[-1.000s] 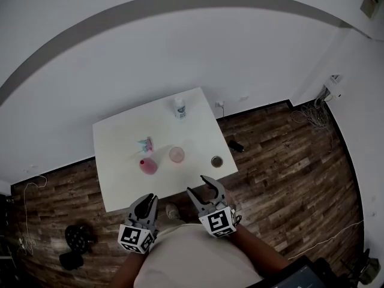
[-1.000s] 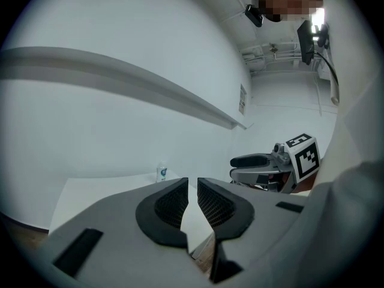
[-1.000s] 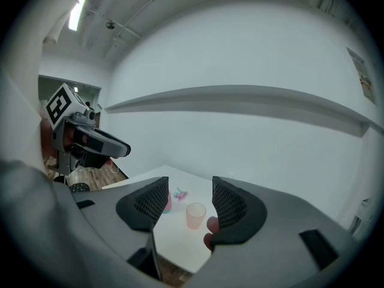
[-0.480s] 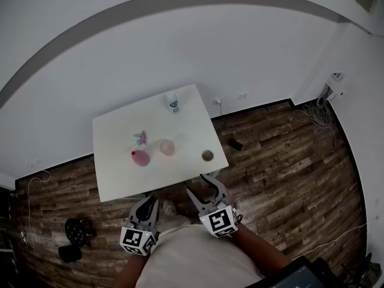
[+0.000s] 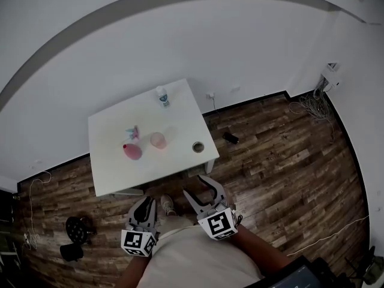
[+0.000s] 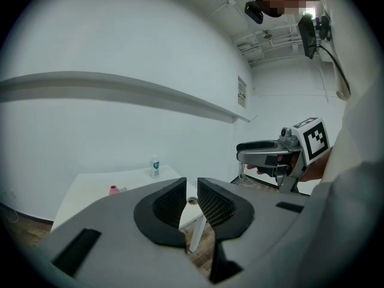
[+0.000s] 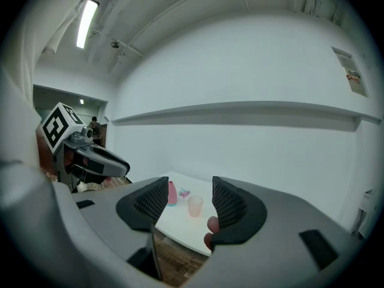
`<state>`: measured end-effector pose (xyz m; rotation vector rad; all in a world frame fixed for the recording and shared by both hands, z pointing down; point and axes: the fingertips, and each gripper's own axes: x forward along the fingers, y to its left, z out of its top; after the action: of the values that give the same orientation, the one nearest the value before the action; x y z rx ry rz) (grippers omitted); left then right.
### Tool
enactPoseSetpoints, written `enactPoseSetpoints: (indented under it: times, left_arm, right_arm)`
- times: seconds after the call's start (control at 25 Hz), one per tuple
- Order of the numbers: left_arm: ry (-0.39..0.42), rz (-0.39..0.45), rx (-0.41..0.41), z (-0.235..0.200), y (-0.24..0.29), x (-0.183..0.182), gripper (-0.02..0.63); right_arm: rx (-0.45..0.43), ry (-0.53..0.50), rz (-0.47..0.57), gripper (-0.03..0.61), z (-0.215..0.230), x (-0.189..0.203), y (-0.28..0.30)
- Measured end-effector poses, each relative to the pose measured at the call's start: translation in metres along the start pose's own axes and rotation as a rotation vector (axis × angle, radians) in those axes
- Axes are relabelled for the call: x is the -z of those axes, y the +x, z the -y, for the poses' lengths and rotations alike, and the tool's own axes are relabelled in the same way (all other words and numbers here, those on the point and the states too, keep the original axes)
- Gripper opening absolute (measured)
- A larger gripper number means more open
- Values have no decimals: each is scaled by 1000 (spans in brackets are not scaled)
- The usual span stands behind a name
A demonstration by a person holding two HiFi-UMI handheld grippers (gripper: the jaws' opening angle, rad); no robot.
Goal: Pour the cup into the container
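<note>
Cup [image 5: 158, 140] stands on desk [image 5: 114, 173], between pink bottle [image 5: 132, 151] and small round container [image 5: 198, 147]. Both grippers well apart from desk, close to body. Left gripper [image 5: 146, 204] empty, jaws nearly together. Right gripper [image 5: 193, 185] empty, jaws apart. Step now, I think: reach cup. Come in low and level, jaws wide round cup middle, squeeze gently, keep cup straight up.

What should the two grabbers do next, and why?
Probably move closer to the white table first. Both the left gripper and right gripper are open and empty. They hang over the floor, well short of the pink cup.
</note>
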<state>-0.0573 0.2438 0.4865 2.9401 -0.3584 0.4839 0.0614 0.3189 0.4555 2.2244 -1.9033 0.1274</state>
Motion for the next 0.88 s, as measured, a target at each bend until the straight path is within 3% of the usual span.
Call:
enactPoseSetpoints:
  times: [0.28, 0.52, 0.88]
  left_arm:
    - [24, -41, -8, 27, -15, 19, 55]
    - [-8, -49, -69, 15, -37, 25, 55]
    - [-37, -49, -79, -5, -54, 34, 55]
  right_arm:
    - [7, 21, -38, 235, 8, 24, -29]
    - [1, 4, -41, 235, 11, 24, -28]
    - [-27, -18, -39, 235, -15, 10, -9]
